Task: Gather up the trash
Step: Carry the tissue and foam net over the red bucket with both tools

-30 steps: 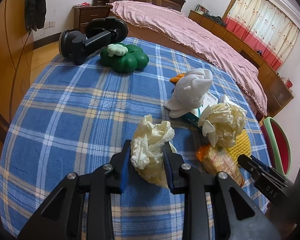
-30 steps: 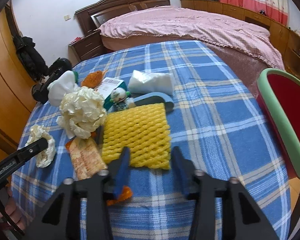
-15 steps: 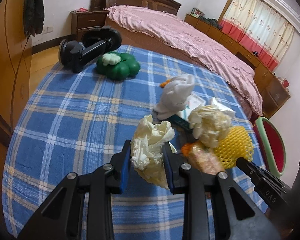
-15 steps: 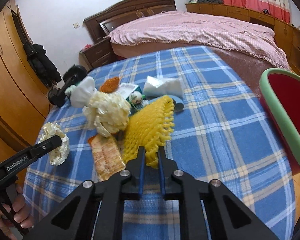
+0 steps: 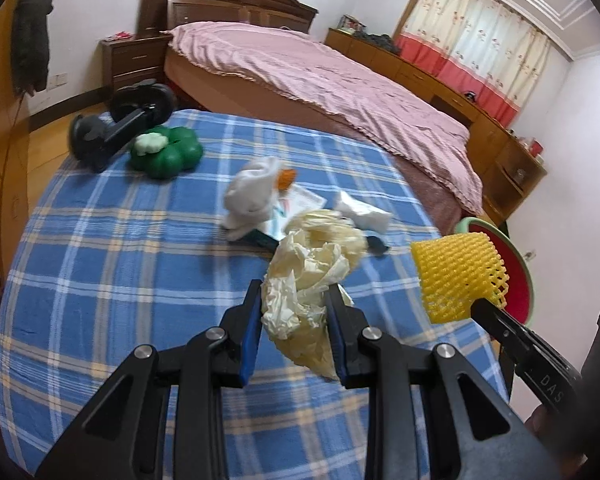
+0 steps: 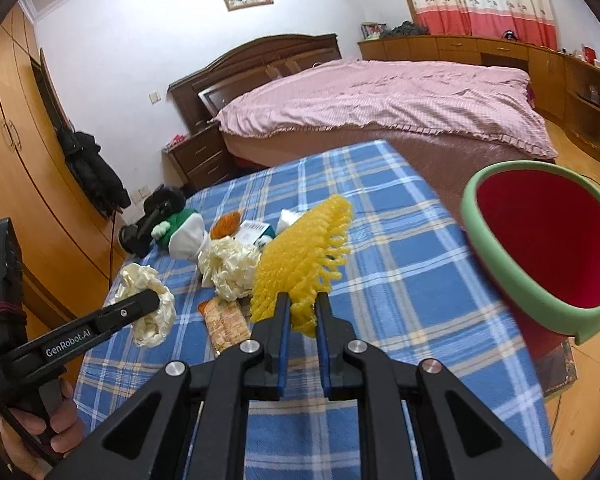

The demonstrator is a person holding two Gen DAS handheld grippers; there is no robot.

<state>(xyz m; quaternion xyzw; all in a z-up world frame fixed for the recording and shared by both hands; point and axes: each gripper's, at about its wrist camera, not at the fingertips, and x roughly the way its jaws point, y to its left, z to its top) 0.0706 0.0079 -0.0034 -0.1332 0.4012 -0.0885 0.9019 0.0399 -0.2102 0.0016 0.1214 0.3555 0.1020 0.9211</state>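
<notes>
My left gripper (image 5: 294, 294) is shut on a crumpled cream paper wad (image 5: 304, 284) and holds it above the blue plaid table (image 5: 120, 248); the wad also shows in the right wrist view (image 6: 148, 304). My right gripper (image 6: 302, 304) is shut on a yellow foam fruit net (image 6: 300, 256), lifted off the table; the net also shows in the left wrist view (image 5: 458, 276). A red bin with a green rim (image 6: 548, 240) stands just off the table's right edge. A second cream wad (image 6: 232, 266) and an orange snack wrapper (image 6: 224, 322) lie on the table.
A white plush toy (image 5: 252, 196), a green clover toy (image 5: 166, 152), a black roller device (image 5: 120, 124), a white tissue pack (image 5: 362, 210) and a teal box (image 5: 284, 216) sit on the table. A pink bed (image 6: 380, 100) lies beyond. Wooden wardrobes (image 6: 16, 160) stand left.
My right gripper closed on the yellow foam net and lifted it off the table toward the red bin. My left gripper rose with the cream wad still held.
</notes>
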